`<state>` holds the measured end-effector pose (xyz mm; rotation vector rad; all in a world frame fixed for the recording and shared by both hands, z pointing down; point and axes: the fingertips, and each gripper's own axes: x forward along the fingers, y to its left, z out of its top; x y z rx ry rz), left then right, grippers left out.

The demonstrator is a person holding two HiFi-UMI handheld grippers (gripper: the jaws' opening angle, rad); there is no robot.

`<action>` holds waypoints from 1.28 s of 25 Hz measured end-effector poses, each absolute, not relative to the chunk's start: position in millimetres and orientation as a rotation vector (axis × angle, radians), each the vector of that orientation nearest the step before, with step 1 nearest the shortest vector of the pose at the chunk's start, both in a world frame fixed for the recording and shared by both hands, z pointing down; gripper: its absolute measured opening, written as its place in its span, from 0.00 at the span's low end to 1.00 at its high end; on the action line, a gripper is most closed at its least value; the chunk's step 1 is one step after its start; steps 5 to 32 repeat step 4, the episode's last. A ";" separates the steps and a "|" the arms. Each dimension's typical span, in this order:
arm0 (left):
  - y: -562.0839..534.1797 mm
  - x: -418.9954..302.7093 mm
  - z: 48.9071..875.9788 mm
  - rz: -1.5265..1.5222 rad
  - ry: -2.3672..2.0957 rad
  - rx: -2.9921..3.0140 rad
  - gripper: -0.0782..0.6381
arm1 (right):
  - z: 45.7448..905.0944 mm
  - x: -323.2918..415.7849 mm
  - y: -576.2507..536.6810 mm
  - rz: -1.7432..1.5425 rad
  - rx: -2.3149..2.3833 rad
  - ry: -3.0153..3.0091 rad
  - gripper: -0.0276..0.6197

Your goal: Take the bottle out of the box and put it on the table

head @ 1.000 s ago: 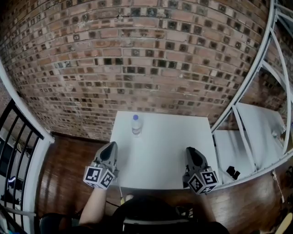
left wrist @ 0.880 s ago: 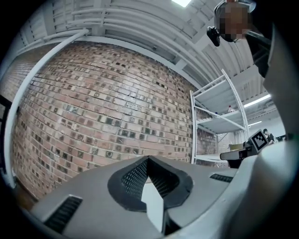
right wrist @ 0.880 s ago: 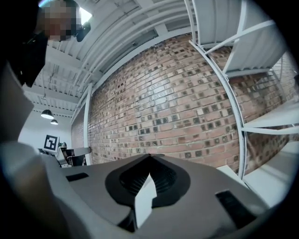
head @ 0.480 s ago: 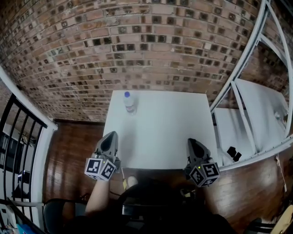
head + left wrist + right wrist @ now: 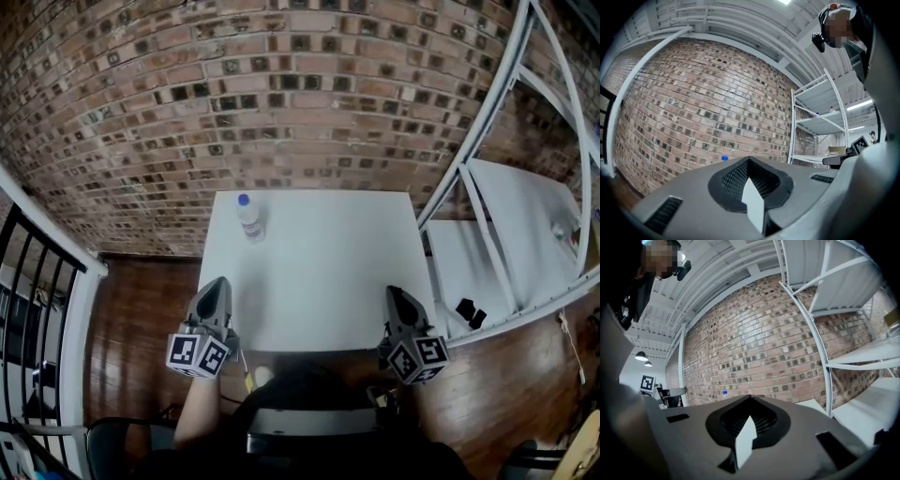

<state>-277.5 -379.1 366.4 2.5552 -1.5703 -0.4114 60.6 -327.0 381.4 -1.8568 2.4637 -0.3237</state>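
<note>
- Clear plastic water bottle w/ blue cap (image 5: 249, 217) stands upright on the white rectangular table (image 5: 328, 281), at the far-left corner, near the red brick wall (image 5: 281, 94). No box shows in any view.
- Left gripper (image 5: 217, 285): jaws pressed together, nothing btwn them. It sits over the table's near-left edge, pointing toward the wall.
- Right gripper (image 5: 395, 294): jaws also pressed together and empty, at the near-right edge, pointing the same way.
- Key relation: the bottle lies ahead of the left gripper, up the left side of the table and well apart from it, w/ most of the tabletop's depth btwn them. From the right gripper it's a long diagonal, ahead and far to the left. So the left hand is clearly nearer.
- The bottle's long axis is vertical, so a level reach would meet its body side-on.
- In the left gripper view only the cap peeks over the jaw housing, just left of the tip.
- Judgement: the bottle's already on the table, so the end state looks met. Any re-grab would suit the left hand, and its jaws would need to spread first.
</note>
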 end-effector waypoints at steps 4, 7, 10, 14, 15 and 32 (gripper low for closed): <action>-380.5 -276.3 371.0 -0.396 -1.554 2.552 0.11 | 380.2 57.0 -328.7 -0.319 -1.854 2.466 0.05; -380.5 -276.3 371.0 -0.396 -1.554 2.552 0.11 | 380.2 57.0 -328.7 -0.319 -1.854 2.466 0.05; -380.5 -276.3 371.0 -0.396 -1.554 2.552 0.11 | 380.2 57.0 -328.7 -0.319 -1.854 2.466 0.05; -380.5 -276.3 371.0 -0.396 -1.554 2.552 0.11 | 380.2 57.0 -328.7 -0.319 -1.854 2.466 0.05; -380.5 -276.3 371.0 -0.396 -1.554 2.552 0.11 | 380.2 57.0 -328.7 -0.319 -1.854 2.466 0.05; -380.5 -276.3 371.0 -0.396 -1.554 2.552 0.11 | 380.2 57.0 -328.7 -0.319 -1.854 2.466 0.05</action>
